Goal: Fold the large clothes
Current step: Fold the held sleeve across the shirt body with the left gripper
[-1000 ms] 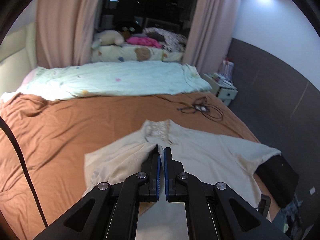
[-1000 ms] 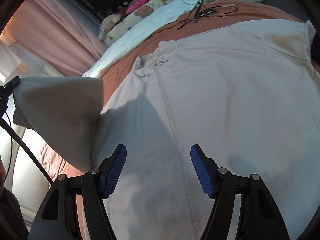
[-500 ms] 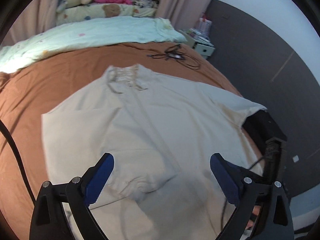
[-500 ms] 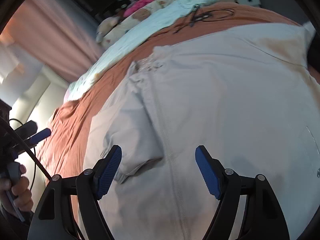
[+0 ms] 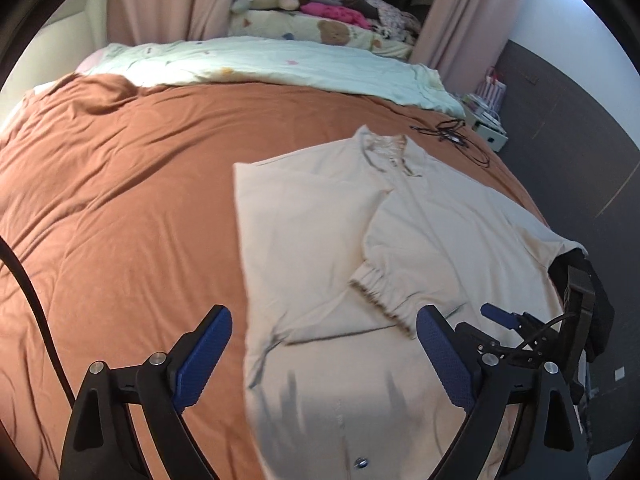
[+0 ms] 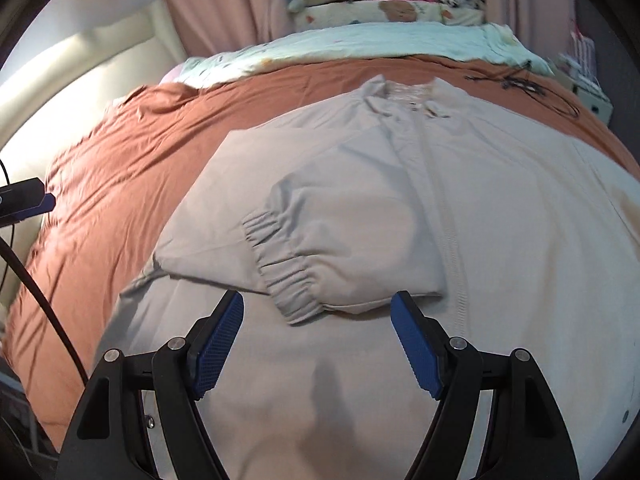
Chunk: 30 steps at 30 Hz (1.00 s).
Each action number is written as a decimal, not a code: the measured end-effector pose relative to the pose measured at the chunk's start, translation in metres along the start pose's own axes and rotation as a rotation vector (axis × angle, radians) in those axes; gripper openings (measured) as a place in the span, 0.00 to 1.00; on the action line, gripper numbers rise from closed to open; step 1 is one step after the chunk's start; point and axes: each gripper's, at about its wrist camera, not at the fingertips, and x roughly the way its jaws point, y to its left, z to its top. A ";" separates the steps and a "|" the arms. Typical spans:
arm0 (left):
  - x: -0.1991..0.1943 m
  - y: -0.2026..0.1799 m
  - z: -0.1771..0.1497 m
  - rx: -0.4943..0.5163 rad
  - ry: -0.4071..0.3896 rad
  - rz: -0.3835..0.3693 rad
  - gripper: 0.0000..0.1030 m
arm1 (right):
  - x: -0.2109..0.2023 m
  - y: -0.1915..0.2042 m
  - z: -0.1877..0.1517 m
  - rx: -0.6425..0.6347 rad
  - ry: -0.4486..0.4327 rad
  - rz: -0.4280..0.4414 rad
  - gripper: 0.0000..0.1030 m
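Note:
A large cream jacket [image 5: 420, 232] lies flat on the brown bedspread [image 5: 120, 208], collar away from me. Its left sleeve [image 5: 396, 264] is folded across the chest, its elastic cuff [image 6: 288, 276] near the middle. My left gripper [image 5: 324, 356] is open and empty above the jacket's lower left edge. My right gripper [image 6: 318, 344] is open and empty just below the folded cuff. The right gripper also shows at the right of the left wrist view [image 5: 504, 320]. The jacket's right sleeve [image 5: 560, 240] lies spread toward the bed's right edge.
A pale green quilt [image 5: 260, 60] and pillows with soft toys [image 5: 280, 4] lie at the head of the bed. A tangle of black cable [image 5: 452, 136] lies beyond the collar. A bedside table [image 5: 490, 128] stands at the right. A dark object [image 5: 588, 280] sits at the bed's right edge.
My left gripper was shut on the left sleeve, carried it over the chest, then opened and let go. It has drawn back to the left. The sleeve now lies folded across the jacket.

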 end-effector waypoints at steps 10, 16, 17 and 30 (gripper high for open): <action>0.011 0.058 -0.035 -0.078 0.057 0.056 0.75 | 0.078 0.014 -0.003 -0.054 0.178 -0.099 0.32; 0.029 0.066 -0.042 -0.117 0.064 0.038 0.70 | 0.063 -0.003 0.007 -0.023 0.133 -0.080 0.08; 0.033 0.065 -0.042 -0.118 0.068 0.034 0.67 | 0.059 -0.006 0.008 -0.017 0.119 -0.076 0.07; 0.083 0.031 -0.043 -0.025 0.127 0.071 0.61 | -0.029 -0.085 0.007 0.207 -0.083 0.007 0.03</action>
